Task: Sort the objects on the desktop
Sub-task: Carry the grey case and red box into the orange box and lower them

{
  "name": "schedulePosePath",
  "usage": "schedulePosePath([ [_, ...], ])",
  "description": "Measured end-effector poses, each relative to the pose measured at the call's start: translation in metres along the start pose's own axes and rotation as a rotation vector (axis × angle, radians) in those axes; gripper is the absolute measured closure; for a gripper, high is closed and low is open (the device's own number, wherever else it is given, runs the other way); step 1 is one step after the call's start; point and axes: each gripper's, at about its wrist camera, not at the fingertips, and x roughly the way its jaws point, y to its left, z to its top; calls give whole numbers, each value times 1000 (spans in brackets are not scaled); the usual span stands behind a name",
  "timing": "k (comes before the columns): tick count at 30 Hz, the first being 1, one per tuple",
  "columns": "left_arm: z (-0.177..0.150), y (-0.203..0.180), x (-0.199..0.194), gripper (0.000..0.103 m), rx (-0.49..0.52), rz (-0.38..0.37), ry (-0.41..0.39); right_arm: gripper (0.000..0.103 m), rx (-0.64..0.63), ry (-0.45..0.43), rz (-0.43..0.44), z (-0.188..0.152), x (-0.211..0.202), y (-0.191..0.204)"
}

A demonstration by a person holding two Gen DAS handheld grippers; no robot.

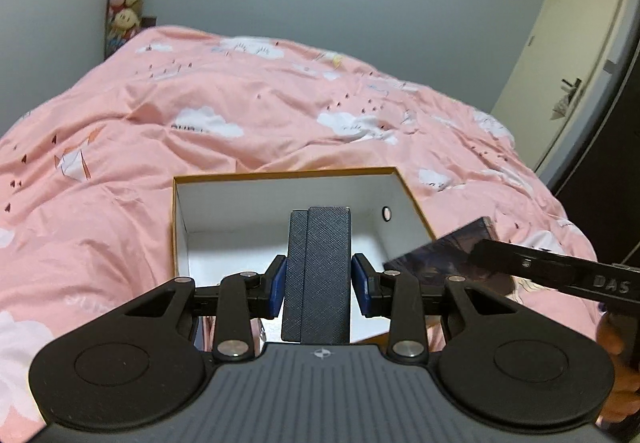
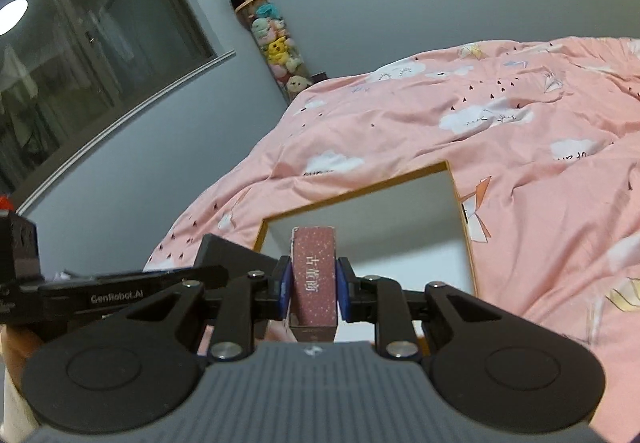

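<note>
Now, over the open white-lined box (image 1: 280,211) on the pink bed, I should lower both loads inside before easing my grip: my left tongs (image 1: 319,285) clamp the dark textured case (image 1: 318,275), my right tongs (image 2: 313,289) pinch the smaller maroon speckled carton (image 2: 314,279).

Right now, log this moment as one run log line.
left gripper: shut on dark textured case | right gripper: shut on maroon box | both held over open cardboard box on pink quilt

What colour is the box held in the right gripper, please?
Dark red with pale speckles: the box, clearest in the right wrist view.
</note>
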Motion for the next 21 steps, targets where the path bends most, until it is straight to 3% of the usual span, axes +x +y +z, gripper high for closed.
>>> schedulePosePath([
  [10,-6,-3,73,64,-7,101,172,79,90,132,-100,-12,82,-24],
  [21,-21,-8,118,64,22,195,299,79,169,221,-110,-23,117,-52],
])
